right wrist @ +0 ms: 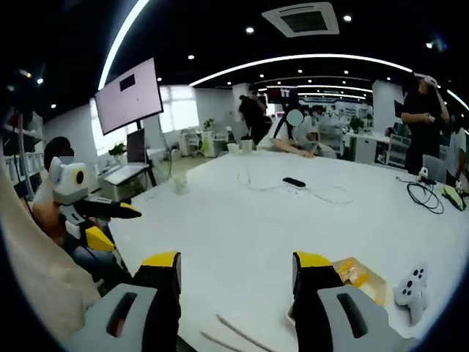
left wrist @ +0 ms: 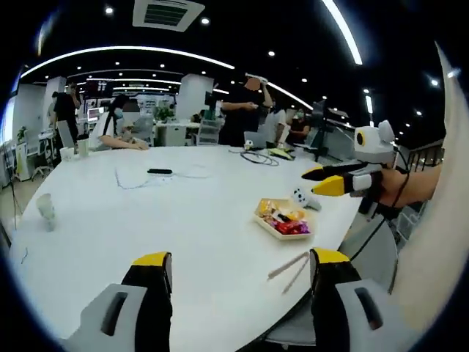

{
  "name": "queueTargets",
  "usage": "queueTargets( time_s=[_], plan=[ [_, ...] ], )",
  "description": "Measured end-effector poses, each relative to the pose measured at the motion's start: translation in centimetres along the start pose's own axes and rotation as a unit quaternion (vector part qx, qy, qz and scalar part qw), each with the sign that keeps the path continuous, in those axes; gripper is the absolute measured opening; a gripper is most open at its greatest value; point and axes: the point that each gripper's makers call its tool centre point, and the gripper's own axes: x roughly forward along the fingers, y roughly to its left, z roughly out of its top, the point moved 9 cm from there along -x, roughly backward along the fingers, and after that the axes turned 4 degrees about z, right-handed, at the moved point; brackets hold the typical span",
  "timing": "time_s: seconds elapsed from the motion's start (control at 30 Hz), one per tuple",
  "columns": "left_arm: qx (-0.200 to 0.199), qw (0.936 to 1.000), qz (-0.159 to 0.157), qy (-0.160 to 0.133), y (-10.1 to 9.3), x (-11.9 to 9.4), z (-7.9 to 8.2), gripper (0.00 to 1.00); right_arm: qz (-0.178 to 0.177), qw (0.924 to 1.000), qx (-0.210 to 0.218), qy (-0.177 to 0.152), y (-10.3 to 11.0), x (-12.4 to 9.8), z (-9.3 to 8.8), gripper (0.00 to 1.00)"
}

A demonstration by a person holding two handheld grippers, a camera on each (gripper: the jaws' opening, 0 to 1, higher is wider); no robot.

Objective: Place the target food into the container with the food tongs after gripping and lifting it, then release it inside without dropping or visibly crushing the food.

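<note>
White table [left wrist: 183,220] spreads across the middle of both views, with the food container [left wrist: 283,218] right of center in the left gripper view. Left gripper [left wrist: 238,268] and right gripper [right wrist: 236,270] stand wide apart, gripping nothing. Wooden food tongs [left wrist: 291,270] lie between the container and the left gripper's right finger [left wrist: 331,258].

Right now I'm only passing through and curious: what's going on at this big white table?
A person holds a two-jaw gripper in each hand above the table. The left gripper and right gripper both hang open and empty. A tray of food sits near the table's edge, with the tongs lying beside it, untouched. Nothing has been picked up yet.
</note>
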Motion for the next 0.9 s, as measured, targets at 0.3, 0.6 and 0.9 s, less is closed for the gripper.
queueTargets(
  time_s=[0.3, 0.6, 0.9],
  plan=[
    [-0.021, 0.9945, 0.057, -0.086, 2.1, -4.6, 1.2, 0.99, -0.015, 0.9941, 0.069, -0.083, 0.9, 1.4, 1.2, 0.79],
    [-0.03, 0.9912, 0.052, -0.118, 3.4, -5.7, 1.6, 0.99, -0.012, 0.9884, 0.077, -0.13, 4.3, 2.4, 2.7, 0.84],
    [-0.009, 0.9912, 0.038, -0.127, 4.0, -6.3, 0.4, 0.99, -0.048, 0.984, 0.084, -0.15, 5.4, 1.2, 1.9, 0.81]
  ],
)
